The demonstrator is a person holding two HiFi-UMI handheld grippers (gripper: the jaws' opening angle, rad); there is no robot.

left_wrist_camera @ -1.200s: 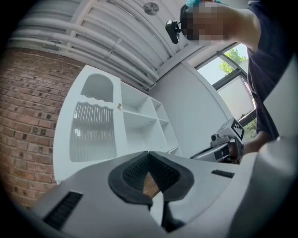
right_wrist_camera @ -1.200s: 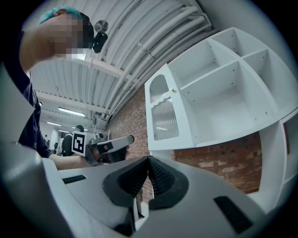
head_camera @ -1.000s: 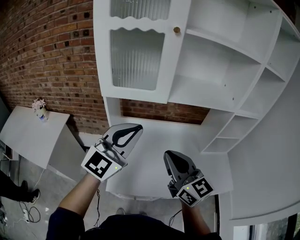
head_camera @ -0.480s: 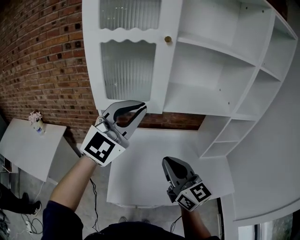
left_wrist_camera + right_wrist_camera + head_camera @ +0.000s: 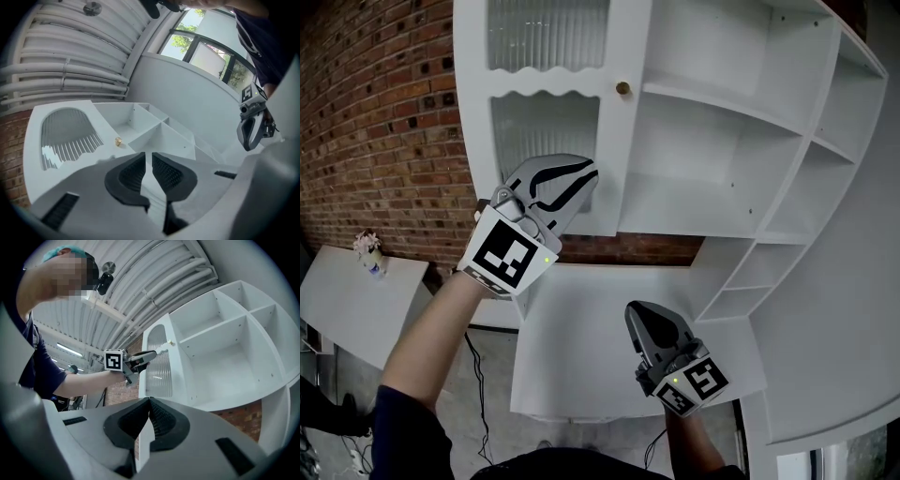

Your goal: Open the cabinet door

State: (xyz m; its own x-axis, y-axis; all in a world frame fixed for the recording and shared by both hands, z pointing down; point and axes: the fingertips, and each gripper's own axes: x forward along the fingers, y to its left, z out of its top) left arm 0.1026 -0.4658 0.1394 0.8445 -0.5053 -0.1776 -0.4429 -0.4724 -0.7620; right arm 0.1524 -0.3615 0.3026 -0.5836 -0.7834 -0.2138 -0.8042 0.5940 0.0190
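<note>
The white cabinet door with ribbed glass panes (image 5: pixel 619 159) is seen at the left of the open white shelves (image 5: pixel 722 131); its small brass knob (image 5: pixel 622 88) sits at the door's right edge. The left gripper (image 5: pixel 584 176) is held up before the lower pane, below the knob and apart from it; its jaws have just been opening to a narrow gap, and nothing is between them; the right gripper (image 5: pixel 645 314) is held low over the white tabletop (image 5: pixel 581 328), its jaws together and empty.
</note>
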